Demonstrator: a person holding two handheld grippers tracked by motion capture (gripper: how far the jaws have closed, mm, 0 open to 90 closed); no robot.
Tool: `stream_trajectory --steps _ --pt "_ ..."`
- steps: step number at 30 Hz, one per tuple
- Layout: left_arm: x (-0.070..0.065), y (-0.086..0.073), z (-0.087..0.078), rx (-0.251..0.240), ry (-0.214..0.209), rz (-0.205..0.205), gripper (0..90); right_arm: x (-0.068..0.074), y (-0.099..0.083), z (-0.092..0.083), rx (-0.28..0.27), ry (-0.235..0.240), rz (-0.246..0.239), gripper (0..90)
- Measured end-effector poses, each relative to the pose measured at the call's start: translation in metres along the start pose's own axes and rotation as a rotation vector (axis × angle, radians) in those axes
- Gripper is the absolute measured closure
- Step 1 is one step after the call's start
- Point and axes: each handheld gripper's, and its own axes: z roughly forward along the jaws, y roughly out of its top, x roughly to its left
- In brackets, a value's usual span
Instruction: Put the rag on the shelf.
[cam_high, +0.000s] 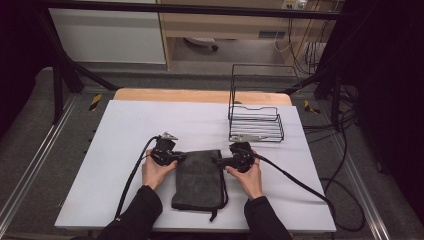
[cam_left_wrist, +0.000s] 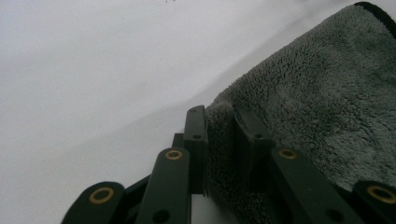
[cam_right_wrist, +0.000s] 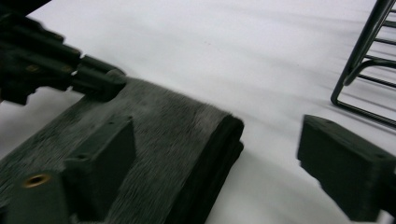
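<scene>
At centre frame my left gripper (cam_high: 181, 157) is clenched on the grey towel's (cam_high: 198, 179) edge while my right gripper (cam_high: 218, 161) straddles it, released.

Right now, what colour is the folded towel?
Dark grey towel with a black edge trim, clearest in the left gripper view.

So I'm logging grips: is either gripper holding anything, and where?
The left gripper pinches the folded grey towel at its far left corner; the right gripper stands open, holding nothing.

light: even overhead, dim edges | shadows: soft | blur: right gripper view smeared
</scene>
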Motion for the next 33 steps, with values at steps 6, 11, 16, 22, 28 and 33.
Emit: stream_trajectory --steps 6,11,16,22,28,33 --pt "0.001 -0.001 0.0 -0.005 -0.004 0.005 76.0 -0.008 0.0 0.022 0.053 -0.014 0.021 34.1" --pt "0.001 -0.002 0.0 -0.013 -0.01 -0.001 76.0 -0.01 -0.003 0.027 0.086 0.009 0.032 47.8" --pt "0.001 -0.002 0.0 -0.013 -0.01 0.002 76.0 -0.01 -0.003 0.029 0.111 0.045 0.075 57.2" --pt "0.005 -0.002 0.0 -0.013 -0.031 -0.002 75.9 -0.009 -0.002 0.029 0.14 0.081 0.099 66.8" --pt "0.007 -0.002 -0.001 -0.016 -0.05 -0.019 77.1 -0.01 -0.001 0.029 0.163 0.11 0.139 75.5" --pt "0.01 -0.001 -0.003 -0.025 -0.072 -0.047 79.3 -0.011 0.001 0.027 0.161 0.116 0.14 78.3"
